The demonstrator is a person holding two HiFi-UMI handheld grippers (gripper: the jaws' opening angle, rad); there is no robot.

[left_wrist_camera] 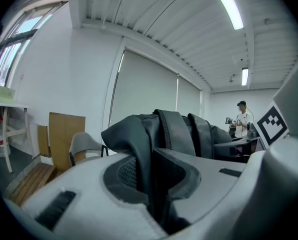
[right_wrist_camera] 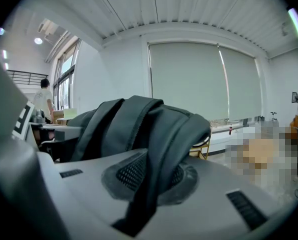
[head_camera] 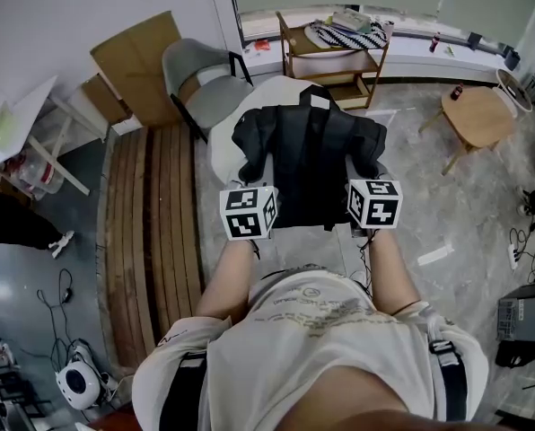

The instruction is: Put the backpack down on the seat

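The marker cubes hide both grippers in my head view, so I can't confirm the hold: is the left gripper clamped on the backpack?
Observer: Yes, the left gripper is shut on a fold of the backpack.
Operator: And the right gripper?
Observer: The right gripper is shut on a dark strap-like edge of the same backpack.
Operator: Anyone nearby?
Observer: A person stands far off, past the backpack, in the left gripper view.
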